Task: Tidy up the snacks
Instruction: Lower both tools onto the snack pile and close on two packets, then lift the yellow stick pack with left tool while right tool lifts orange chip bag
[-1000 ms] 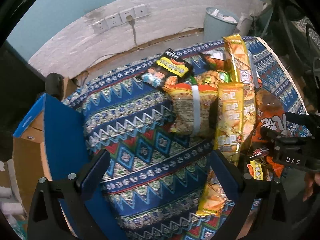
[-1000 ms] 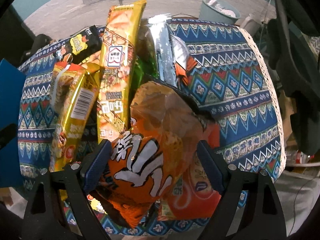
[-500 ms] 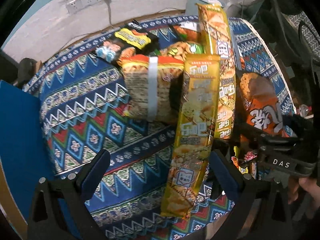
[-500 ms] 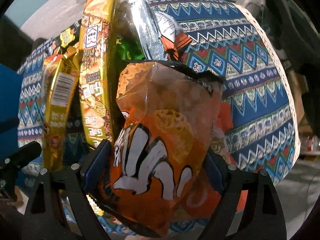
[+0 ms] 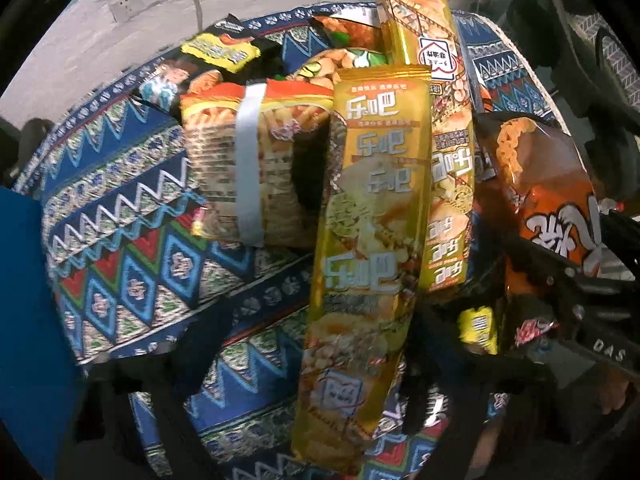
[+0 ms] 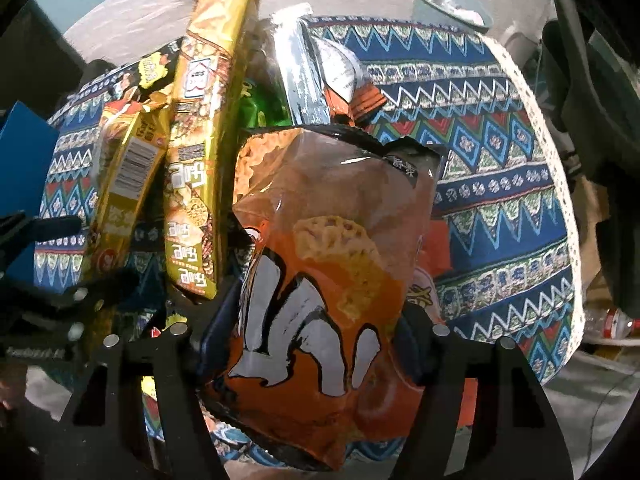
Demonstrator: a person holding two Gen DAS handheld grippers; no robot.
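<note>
A pile of snack packs lies on a round table with a patterned blue cloth (image 5: 132, 248). In the left wrist view my left gripper (image 5: 304, 364) straddles the lower end of a long gold pack (image 5: 364, 240); its fingers are dark and blurred, so I cannot tell whether they press the pack. A second long gold pack (image 5: 444, 120) lies beside it, and a taped orange pack (image 5: 248, 164) to the left. In the right wrist view my right gripper (image 6: 316, 332) is shut on an orange chip bag (image 6: 328, 264), with a finger on each side of it.
A blue box wall (image 5: 28, 320) stands at the table's left edge. A black-and-yellow pack (image 5: 216, 56), a green pack (image 6: 264, 108) and a silver pack (image 6: 304, 72) lie at the back of the pile. A bin (image 6: 452, 0) stands behind the table, and the right half of the cloth (image 6: 500, 160) has no snacks on it.
My left gripper has moved right, onto the lower end of the long gold pack. My right gripper has closed in on the orange chip bag.
</note>
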